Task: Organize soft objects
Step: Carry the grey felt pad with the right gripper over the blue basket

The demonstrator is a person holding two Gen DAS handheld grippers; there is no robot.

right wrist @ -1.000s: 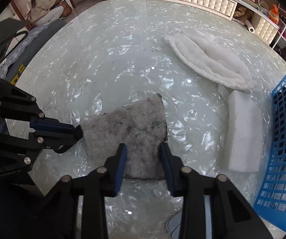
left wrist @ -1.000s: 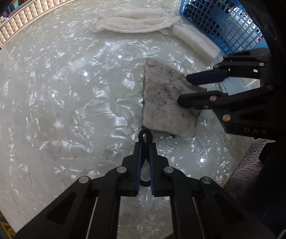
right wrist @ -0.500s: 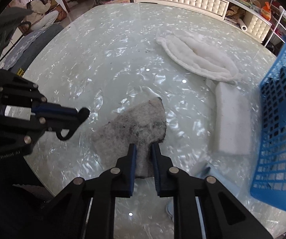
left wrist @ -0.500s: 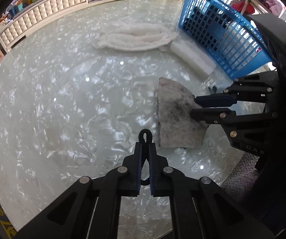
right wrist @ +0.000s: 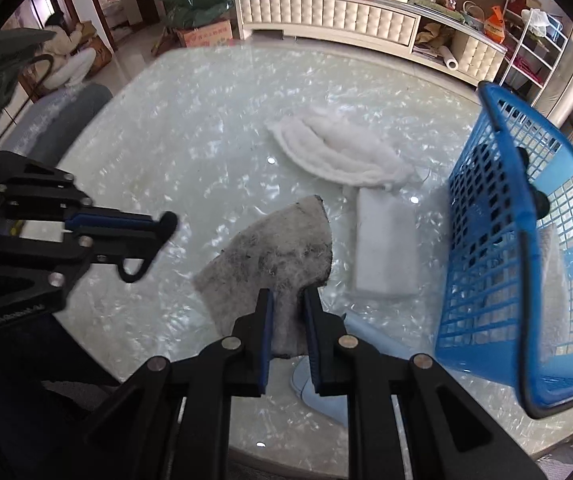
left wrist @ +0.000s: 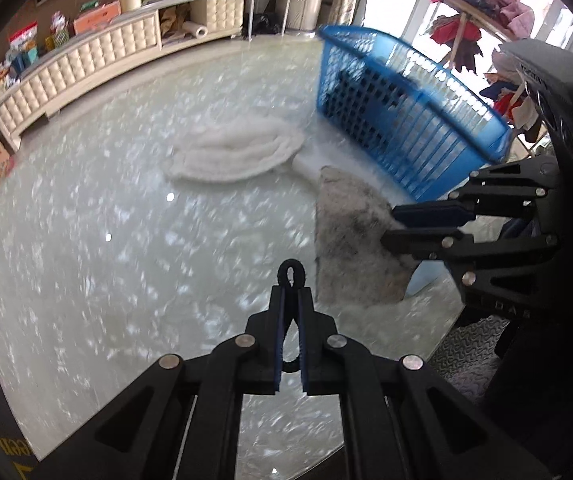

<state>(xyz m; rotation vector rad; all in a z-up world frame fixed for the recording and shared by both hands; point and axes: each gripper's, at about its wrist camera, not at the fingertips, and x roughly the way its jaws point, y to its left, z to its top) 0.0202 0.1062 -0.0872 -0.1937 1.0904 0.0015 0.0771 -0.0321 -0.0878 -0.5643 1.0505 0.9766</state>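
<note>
Pearly white glass makes up the round table [right wrist: 174, 128], with a tufted cream sideboard [right wrist: 326, 16] behind it and clutter on its shelves.

At the left of the right wrist view, the left gripper [right wrist: 166, 226] reaches in over the table's near left edge with its fingers pressed together. A small black loop [left wrist: 291, 274] pokes out past their tips; what it belongs to I cannot tell. No soft piece sits between them.

Next comes the grey felt pad [right wrist: 282, 252], mottled with dark specks. The right gripper [right wrist: 288, 300] has its fingers drawn narrow on the pad's near edge, and the pad looks raised off the glass, fanning away from the fingertips. Its long axis runs from the pinched end toward the table's far right, its rounded tip aimed roughly at the white goods beyond. So the right hand carries it and the left merely stands beside.

Further along lie the folded white batting [right wrist: 338, 152], toward the far right of the table, and just nearer the white foam block [right wrist: 386, 248], long axis running near to far.

At the right edge stands the blue plastic basket [right wrist: 526, 240], tipped so its mouth faces the table. It lies to the right of the held pad, past the foam block. As I judge it, the coming move is a carry rightward over that block, with the pad's free end leading into the mouth.
</note>
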